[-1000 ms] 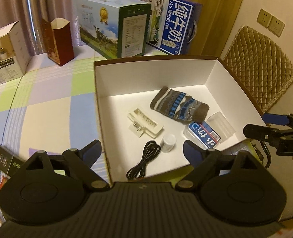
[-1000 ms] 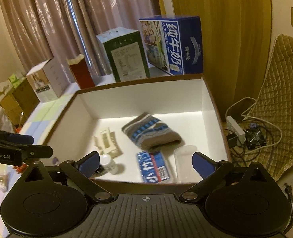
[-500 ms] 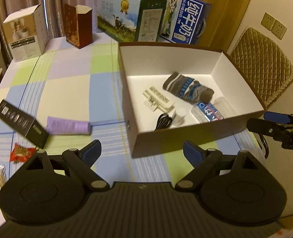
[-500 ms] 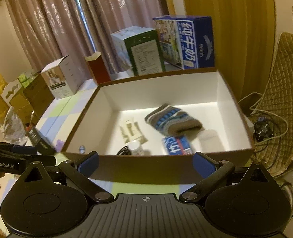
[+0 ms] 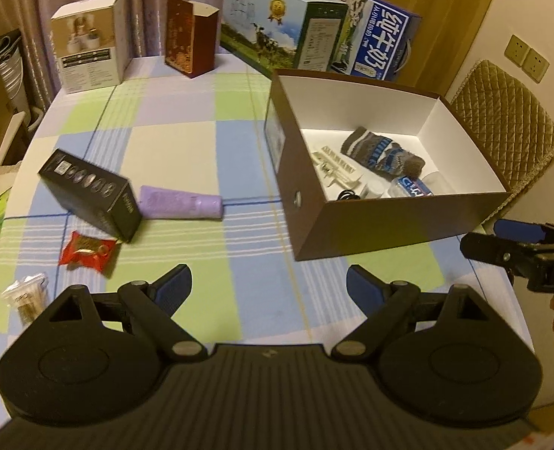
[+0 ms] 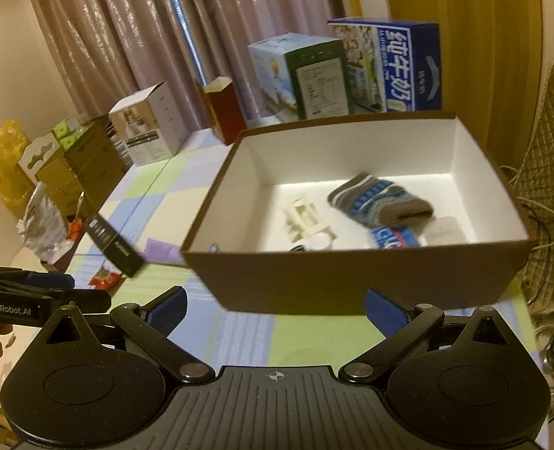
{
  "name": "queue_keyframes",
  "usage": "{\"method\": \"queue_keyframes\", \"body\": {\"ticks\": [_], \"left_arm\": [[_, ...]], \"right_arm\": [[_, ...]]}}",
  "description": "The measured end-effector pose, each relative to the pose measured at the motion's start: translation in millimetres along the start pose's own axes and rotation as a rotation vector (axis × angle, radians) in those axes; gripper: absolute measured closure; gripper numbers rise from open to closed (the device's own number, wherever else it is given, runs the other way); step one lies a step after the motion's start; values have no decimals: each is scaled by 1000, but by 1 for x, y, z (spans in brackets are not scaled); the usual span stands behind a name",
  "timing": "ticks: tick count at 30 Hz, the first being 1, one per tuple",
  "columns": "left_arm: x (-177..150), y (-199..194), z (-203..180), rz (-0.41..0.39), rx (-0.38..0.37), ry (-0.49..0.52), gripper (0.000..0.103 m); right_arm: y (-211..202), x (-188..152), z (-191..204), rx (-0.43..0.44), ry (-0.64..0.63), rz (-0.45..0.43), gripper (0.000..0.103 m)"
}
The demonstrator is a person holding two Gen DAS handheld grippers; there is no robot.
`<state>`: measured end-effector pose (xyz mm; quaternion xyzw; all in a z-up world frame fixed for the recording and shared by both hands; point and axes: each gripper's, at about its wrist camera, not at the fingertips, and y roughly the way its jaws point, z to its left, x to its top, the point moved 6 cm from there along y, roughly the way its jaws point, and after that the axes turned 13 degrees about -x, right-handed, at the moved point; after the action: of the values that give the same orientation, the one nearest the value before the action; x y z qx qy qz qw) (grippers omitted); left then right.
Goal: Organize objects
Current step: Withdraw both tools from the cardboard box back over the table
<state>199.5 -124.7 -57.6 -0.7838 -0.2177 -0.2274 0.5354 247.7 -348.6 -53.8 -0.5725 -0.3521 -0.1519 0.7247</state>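
Note:
A brown box with a white inside [image 5: 389,225] [image 6: 352,285] stands on the checked tablecloth. In it lie a striped sock [image 5: 382,152] [image 6: 380,202], a cream plastic part [image 5: 337,170], a blue-and-white pack [image 5: 413,187] [image 6: 393,238] and a small white cap [image 6: 320,240]. Left of the box lie a purple tube [image 5: 181,202], a black carton [image 5: 89,195] and a red snack packet [image 5: 87,251]. My left gripper [image 5: 269,288] hovers open over the cloth in front of the box, empty. The right gripper [image 6: 275,309] is open and empty before the box's near wall.
Along the table's back stand a white carton [image 5: 89,52], a dark red carton [image 5: 190,35], a green milk case [image 5: 280,41] and a blue milk case [image 5: 374,48]. A small clear packet [image 5: 27,296] lies at the near left edge. A quilted chair [image 5: 505,120] stands to the right.
Both grippers have pulled back and up from the box, so more of the table shows. The left view has swung left, bringing the tube, black carton and snack packet into sight. Both stay open.

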Motion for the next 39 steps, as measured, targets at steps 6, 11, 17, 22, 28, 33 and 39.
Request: {"method": "queue_keyframes", "body": {"ticks": [6, 11, 17, 22, 28, 33, 39], "left_arm": [[-11, -17, 19, -2, 6, -14, 16], [-17, -30, 36, -9, 14, -26, 16], [-24, -48, 57, -29, 29, -37, 16], [-31, -61, 78, -36, 52, -57, 16], [-48, -74, 111, -35, 86, -99, 16], [-64, -82, 145, -24, 123, -160, 16], [-79, -82, 181, 2, 164, -224, 16]], "right_arm": [[-1, -13, 32, 25, -18, 21, 4], [-2, -21, 59, 49, -42, 29, 4], [2, -28, 89, 71, -64, 36, 4], [6, -34, 113, 86, -80, 43, 4], [16, -46, 136, 98, -90, 70, 4], [28, -56, 151, 100, -96, 103, 4], [43, -61, 164, 96, -98, 131, 4]]}}
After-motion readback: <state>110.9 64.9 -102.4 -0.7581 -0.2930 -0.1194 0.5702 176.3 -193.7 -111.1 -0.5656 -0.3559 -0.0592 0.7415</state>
